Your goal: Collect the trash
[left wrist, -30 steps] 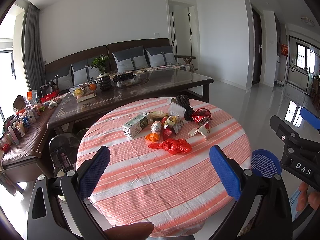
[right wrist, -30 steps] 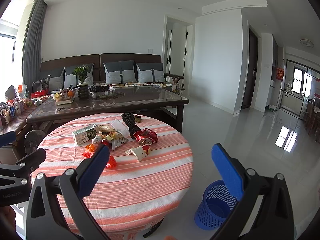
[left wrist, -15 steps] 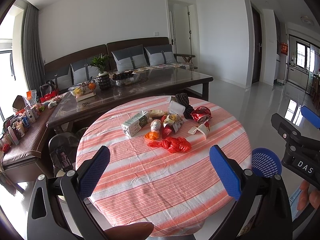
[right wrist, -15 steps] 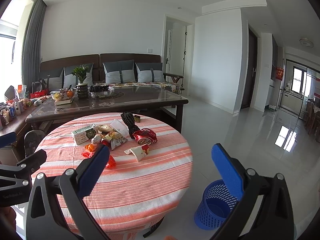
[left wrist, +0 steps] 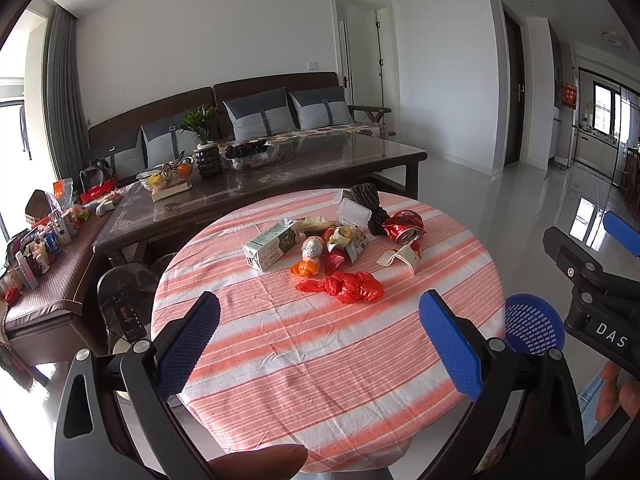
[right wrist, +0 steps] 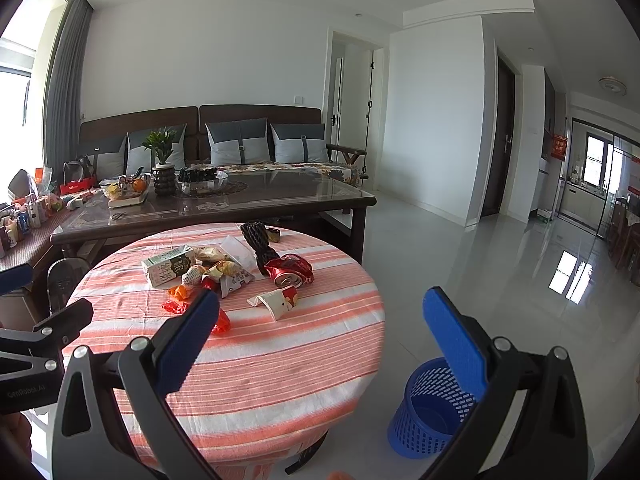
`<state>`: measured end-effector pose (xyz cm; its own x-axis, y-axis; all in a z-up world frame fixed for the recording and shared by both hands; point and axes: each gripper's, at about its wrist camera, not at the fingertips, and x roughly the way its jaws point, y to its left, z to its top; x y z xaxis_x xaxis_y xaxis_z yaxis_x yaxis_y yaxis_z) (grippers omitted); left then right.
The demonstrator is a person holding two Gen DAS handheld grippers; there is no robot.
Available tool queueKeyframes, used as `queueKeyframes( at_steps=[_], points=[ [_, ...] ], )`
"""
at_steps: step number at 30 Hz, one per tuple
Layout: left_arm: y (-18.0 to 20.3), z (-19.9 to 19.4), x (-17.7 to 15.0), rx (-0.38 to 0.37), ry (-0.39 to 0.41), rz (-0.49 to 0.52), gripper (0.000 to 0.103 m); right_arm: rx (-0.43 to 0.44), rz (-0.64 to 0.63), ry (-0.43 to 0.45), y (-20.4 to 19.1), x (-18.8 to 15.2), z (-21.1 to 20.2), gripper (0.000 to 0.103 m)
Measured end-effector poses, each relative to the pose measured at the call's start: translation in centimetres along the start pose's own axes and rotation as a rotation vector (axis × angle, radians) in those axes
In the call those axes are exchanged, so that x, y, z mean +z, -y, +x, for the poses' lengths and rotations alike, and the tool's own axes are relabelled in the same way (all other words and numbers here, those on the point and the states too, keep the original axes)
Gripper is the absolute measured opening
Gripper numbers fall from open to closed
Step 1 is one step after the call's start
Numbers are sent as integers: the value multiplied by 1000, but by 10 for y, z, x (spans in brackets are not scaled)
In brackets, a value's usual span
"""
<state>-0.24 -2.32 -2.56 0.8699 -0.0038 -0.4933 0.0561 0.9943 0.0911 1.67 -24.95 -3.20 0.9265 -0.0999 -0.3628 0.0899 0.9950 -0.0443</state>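
Note:
Trash lies in a heap on a round table with a striped orange cloth (left wrist: 320,360) (right wrist: 280,360): a green milk carton (left wrist: 271,245) (right wrist: 168,268), a red plastic bag (left wrist: 352,286), a crushed red can (left wrist: 404,226) (right wrist: 289,270), a folded paper cup (left wrist: 400,258) (right wrist: 276,300), wrappers and black foam netting (left wrist: 370,206) (right wrist: 260,246). A blue mesh bin (right wrist: 432,408) (left wrist: 534,330) stands on the floor right of the table. My left gripper (left wrist: 318,344) is open and empty, short of the heap. My right gripper (right wrist: 320,340) is open and empty, above the table's near right edge.
A dark glass-topped coffee table (left wrist: 280,172) with a plant, fruit and bowls stands behind the round table, with a sofa (right wrist: 240,148) beyond it. A bench with small items (left wrist: 36,248) runs along the left. Glossy tiled floor (right wrist: 500,272) spreads to the right.
Both grippers have shifted only slightly. Both stay open and empty; the trash has not moved.

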Motion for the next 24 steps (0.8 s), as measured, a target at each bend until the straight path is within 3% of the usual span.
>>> queueKeyframes(
  at_steps=[24],
  points=[
    [0,2,-1,0,-6,2,99,-5,-4,-8,-1,-6,3,98]
  ],
)
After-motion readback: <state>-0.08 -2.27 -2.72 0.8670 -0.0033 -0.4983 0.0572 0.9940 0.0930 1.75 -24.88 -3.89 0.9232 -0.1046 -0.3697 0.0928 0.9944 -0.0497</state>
